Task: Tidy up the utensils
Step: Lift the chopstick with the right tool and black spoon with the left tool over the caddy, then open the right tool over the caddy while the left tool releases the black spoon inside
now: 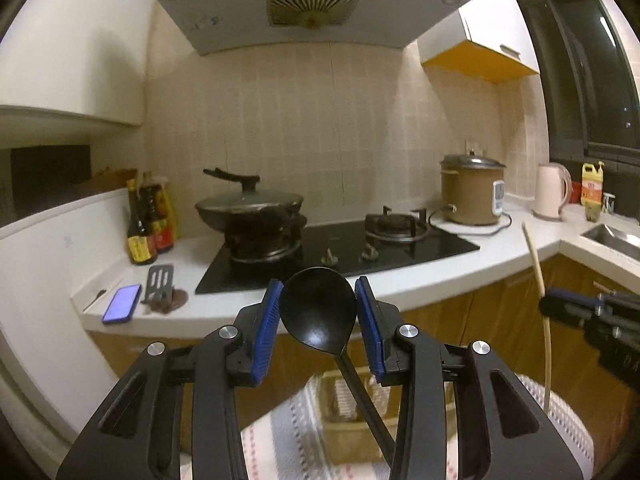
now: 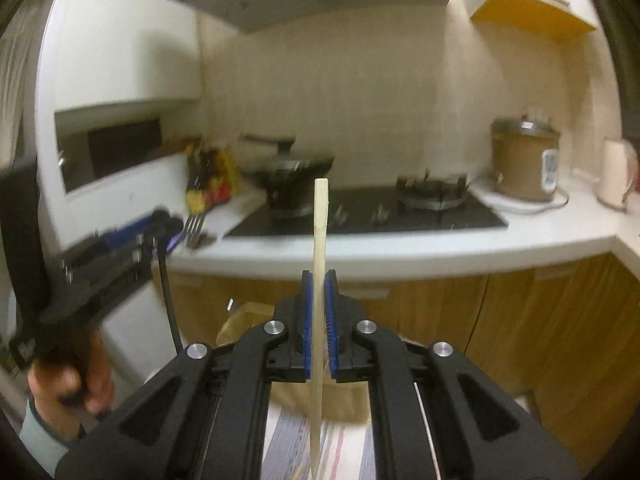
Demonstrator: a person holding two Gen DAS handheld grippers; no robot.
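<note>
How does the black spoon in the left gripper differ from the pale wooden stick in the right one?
The black spoon is dark and glossy; the wooden stick is pale and matte. The spoon ends in a broad rounded bowl above a thin handle; the stick is slim and straight throughout. The left gripper is clamped on the spoon's wide bowl, the right gripper nearly fully closed on the stick. Both stand roughly upright, lifted clear of the counter.

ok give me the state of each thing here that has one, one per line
left gripper: shut on black spoon, bowl up
right gripper: shut on wooden utensil, upright
wok: lidded, on left burner
right burner: bare, no flame
rice cooker: lid on
phone: screen lit
</note>
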